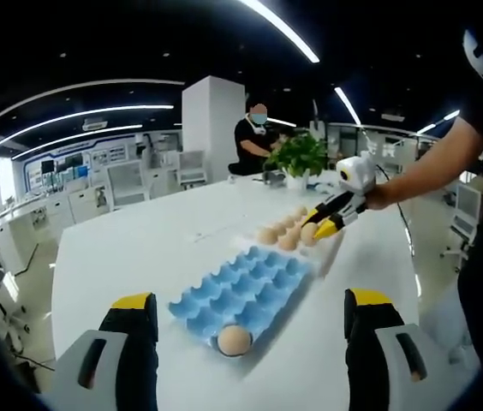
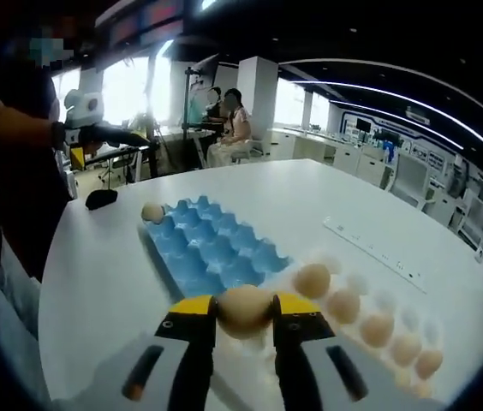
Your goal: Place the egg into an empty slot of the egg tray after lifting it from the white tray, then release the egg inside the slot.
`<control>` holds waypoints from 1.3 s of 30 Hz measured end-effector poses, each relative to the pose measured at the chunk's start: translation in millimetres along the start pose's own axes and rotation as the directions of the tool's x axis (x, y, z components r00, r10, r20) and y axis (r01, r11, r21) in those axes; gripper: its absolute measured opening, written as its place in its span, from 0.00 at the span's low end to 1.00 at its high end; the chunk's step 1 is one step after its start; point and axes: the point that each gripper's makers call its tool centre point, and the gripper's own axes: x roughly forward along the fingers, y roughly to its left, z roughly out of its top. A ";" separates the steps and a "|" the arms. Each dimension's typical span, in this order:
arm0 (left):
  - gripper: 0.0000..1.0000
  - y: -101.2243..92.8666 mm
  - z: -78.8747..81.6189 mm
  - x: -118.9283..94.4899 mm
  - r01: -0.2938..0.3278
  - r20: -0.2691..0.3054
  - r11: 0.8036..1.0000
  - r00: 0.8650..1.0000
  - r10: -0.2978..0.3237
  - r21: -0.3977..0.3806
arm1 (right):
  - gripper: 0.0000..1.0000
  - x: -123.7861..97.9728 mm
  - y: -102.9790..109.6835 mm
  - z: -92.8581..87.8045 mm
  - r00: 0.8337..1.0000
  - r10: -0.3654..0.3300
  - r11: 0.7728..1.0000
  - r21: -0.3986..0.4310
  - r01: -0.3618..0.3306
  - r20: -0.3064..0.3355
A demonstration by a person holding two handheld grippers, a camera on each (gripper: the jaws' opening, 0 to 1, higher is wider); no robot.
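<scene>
Between the right gripper's yellow-tipped jaws sits an egg, clamped from both sides and held just above the white tray. From the left gripper view the same pair shows over the tray's near end w/ the egg pinched between the tips. Four or five more eggs sit in the white tray's row. Blue egg tray lies just beside it on the white surface, nearly all slots empty; one egg already sits in a corner slot at the end near the left gripper. Left gripper hangs back, jaws spread wide, nothing in them.

Progress, by judgement: pick looks done, lift barely begun. Left to do: carry across to the blue tray, lower into a free slot, let go.
</scene>
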 end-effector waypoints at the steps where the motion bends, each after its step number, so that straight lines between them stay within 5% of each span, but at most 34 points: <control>1: 0.93 -0.2 -0.4 0.1 0.001 -0.001 1.000 1.000 -0.001 0.000 | 0.27 3.1 2.2 2.1 1.000 0.006 1.000 -0.003 -0.006 0.003; 39: 0.93 6.7 -6.9 -9.2 -0.004 0.005 1.000 1.000 0.004 -0.011 | 0.27 95.5 99.1 56.6 0.978 0.209 0.975 -0.086 -0.206 0.027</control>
